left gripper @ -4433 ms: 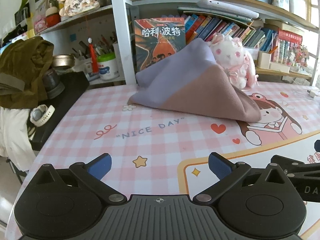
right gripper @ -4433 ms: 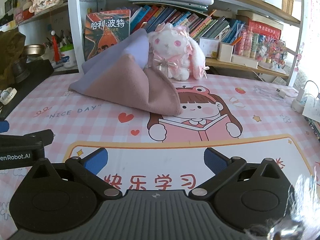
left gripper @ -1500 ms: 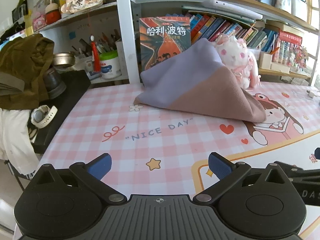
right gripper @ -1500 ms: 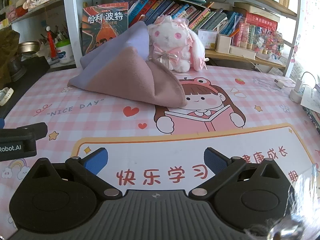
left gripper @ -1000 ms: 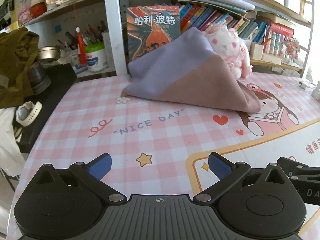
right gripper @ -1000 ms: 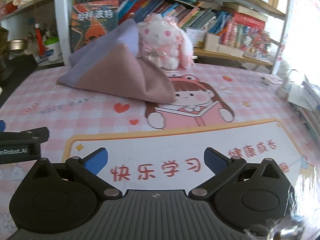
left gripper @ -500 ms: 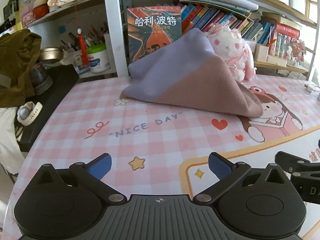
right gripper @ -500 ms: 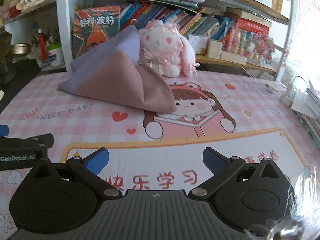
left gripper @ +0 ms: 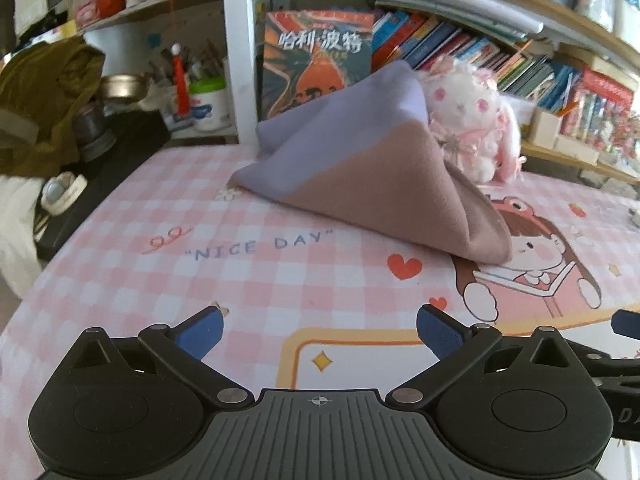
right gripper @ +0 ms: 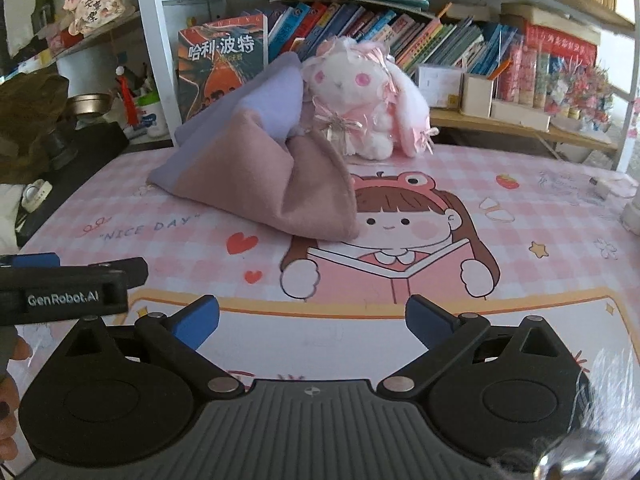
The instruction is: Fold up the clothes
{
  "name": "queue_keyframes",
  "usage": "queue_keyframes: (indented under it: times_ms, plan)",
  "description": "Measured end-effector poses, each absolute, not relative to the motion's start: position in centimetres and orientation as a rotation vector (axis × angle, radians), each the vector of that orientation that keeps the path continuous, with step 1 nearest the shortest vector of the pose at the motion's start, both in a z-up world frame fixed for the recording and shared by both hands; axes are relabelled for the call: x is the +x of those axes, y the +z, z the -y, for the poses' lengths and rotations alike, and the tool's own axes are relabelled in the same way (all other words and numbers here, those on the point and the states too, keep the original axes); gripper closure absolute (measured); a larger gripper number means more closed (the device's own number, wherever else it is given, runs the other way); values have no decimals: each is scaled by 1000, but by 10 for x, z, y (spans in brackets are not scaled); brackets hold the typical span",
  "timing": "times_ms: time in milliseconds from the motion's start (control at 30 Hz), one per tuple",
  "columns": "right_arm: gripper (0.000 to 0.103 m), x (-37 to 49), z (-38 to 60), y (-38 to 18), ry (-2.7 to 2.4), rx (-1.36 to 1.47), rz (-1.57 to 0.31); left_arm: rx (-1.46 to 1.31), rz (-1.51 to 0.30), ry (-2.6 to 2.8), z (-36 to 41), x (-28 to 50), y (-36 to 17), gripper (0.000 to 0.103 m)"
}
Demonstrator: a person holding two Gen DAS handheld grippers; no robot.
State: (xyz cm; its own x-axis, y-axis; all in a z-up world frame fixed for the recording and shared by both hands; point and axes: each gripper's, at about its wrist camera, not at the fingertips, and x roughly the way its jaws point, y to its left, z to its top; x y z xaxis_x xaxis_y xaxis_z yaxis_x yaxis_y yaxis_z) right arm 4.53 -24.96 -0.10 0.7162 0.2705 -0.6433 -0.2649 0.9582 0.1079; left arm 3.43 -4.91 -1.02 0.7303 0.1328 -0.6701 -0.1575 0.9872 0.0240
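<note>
A lilac and dusty-pink garment (left gripper: 360, 168) lies bunched in a peaked heap at the back of the pink checked table mat (left gripper: 240, 280), leaning against a white plush rabbit (left gripper: 468, 120). It also shows in the right wrist view (right gripper: 264, 168). My left gripper (left gripper: 320, 332) is open and empty, low over the mat well in front of the garment. My right gripper (right gripper: 312, 320) is open and empty, just right of the left one and equally far from the garment. The left gripper's side shows in the right wrist view (right gripper: 68, 290).
Shelves with books (left gripper: 320, 60) and a plush rabbit (right gripper: 356, 96) stand behind the garment. A black stand (left gripper: 100, 184) with a watch, pots and a brown cloth (left gripper: 44, 96) borders the table's left edge. Small items lie at the far right (right gripper: 608, 188).
Both grippers have come a little nearer the garment, which looks larger and closer now. Both stay open and empty. The garment has not moved.
</note>
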Motion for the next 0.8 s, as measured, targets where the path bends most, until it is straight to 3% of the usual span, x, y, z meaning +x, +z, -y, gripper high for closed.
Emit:
queue_keyframes:
  times_ms: [300,600,733,800]
  plan:
    - [5,65,282,-11,393,31,-730,-16,-768,189,77,41,-12,0]
    - [42,86,297,-9,434,51,-726,74,-709,200,94,66,1,0]
    - [55,93,305,-7,450,47,-703,111,-683,203,101,77,6,0]
    - [57,98,306,-7,463,46,-703,130,-669,204,104,82,9,0]
